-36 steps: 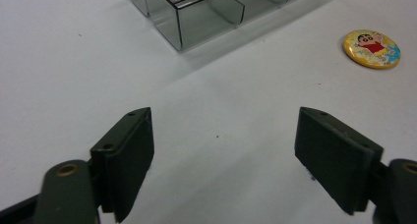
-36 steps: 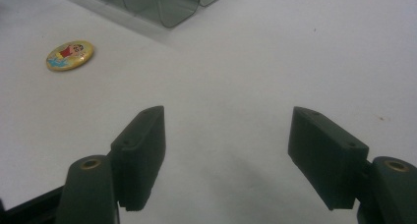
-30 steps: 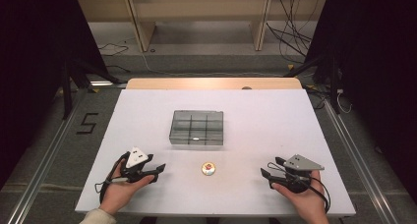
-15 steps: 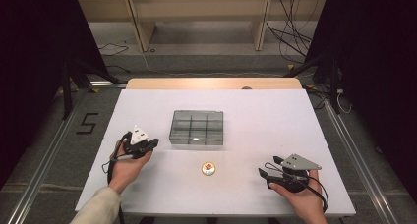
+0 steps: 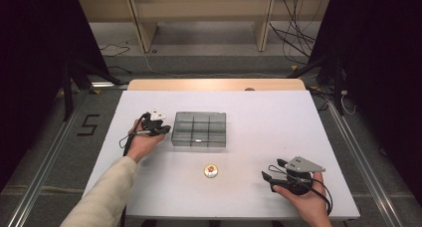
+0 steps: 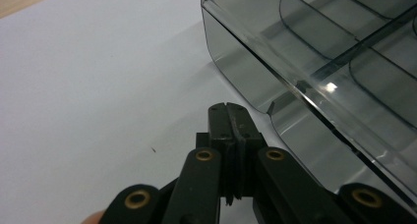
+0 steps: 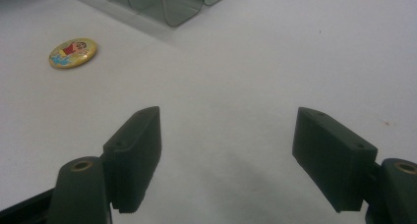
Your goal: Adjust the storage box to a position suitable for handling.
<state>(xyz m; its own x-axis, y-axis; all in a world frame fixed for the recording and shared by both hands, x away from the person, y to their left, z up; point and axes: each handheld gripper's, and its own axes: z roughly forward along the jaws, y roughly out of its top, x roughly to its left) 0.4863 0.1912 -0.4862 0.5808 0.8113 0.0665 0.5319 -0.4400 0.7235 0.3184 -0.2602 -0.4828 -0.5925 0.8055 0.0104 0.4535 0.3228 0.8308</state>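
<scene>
Nudging is prepared: left gripper (image 5: 160, 129) (jaws together, nothing held) is set beside the compartment box (image 5: 199, 129), right gripper (image 5: 276, 177) gaping empty.

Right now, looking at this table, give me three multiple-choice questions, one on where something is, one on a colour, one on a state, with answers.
1. Where does the round badge lie?
A. inside the box
B. on the white table, on the person's side of the box
C. between the right gripper's jaws

2. What colour is the compartment box?
A. clear smoky grey
B. solid red
C. white

3. How do the jaws of the left gripper stand?
A. wide open
B. shut on the badge
C. shut on nothing

Answers: B, the badge sits alone on the table; A, its dividers show through; C, the jaws meet beside the box.
</scene>
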